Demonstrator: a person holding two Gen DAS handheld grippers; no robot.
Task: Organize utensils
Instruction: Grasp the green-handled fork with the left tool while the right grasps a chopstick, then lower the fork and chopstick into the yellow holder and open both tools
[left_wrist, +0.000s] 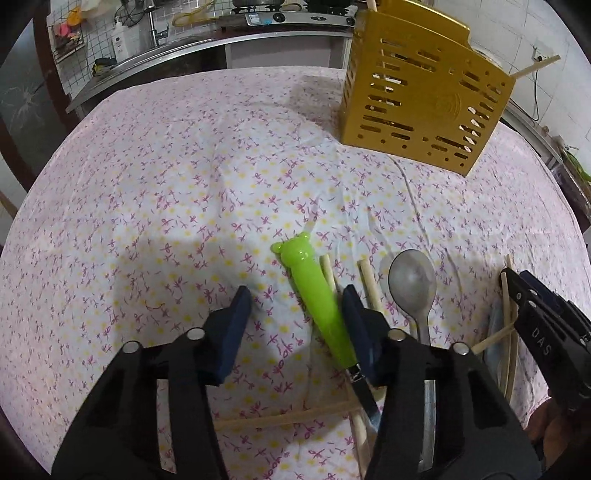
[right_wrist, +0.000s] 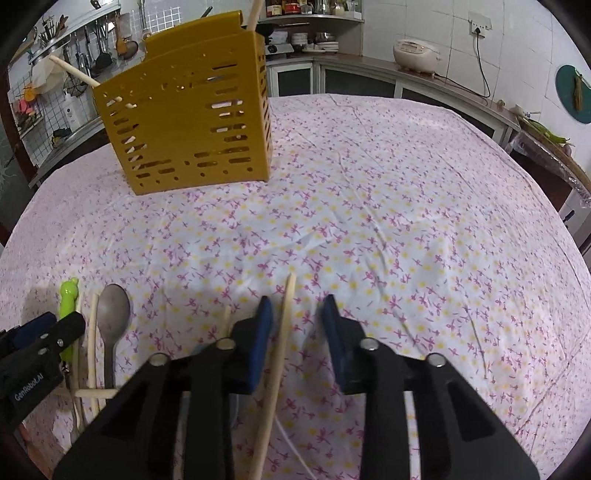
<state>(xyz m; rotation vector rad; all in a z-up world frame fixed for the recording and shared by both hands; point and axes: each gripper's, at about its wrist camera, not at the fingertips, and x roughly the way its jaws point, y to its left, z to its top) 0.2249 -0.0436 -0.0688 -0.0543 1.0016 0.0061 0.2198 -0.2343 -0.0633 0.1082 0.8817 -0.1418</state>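
Note:
A yellow slotted utensil holder (left_wrist: 424, 99) stands at the far side of the table, also in the right wrist view (right_wrist: 188, 129), with chopsticks sticking out. My left gripper (left_wrist: 295, 310) is open; a green-handled knife (left_wrist: 317, 302) lies between its pads, close to the right pad. A metal spoon (left_wrist: 413, 288) and several chopsticks (left_wrist: 373, 291) lie beside it. My right gripper (right_wrist: 297, 317) is open around one chopstick (right_wrist: 282, 332) lying on the cloth. The spoon (right_wrist: 112, 314) and the knife (right_wrist: 68, 302) show at the left there.
The table has a pink floral cloth (left_wrist: 184, 184). Kitchen counters and a sink (left_wrist: 147, 55) run behind it. A rice cooker (right_wrist: 415, 55) sits on the counter at the right. The other gripper (left_wrist: 543, 325) shows at the right edge of the left wrist view.

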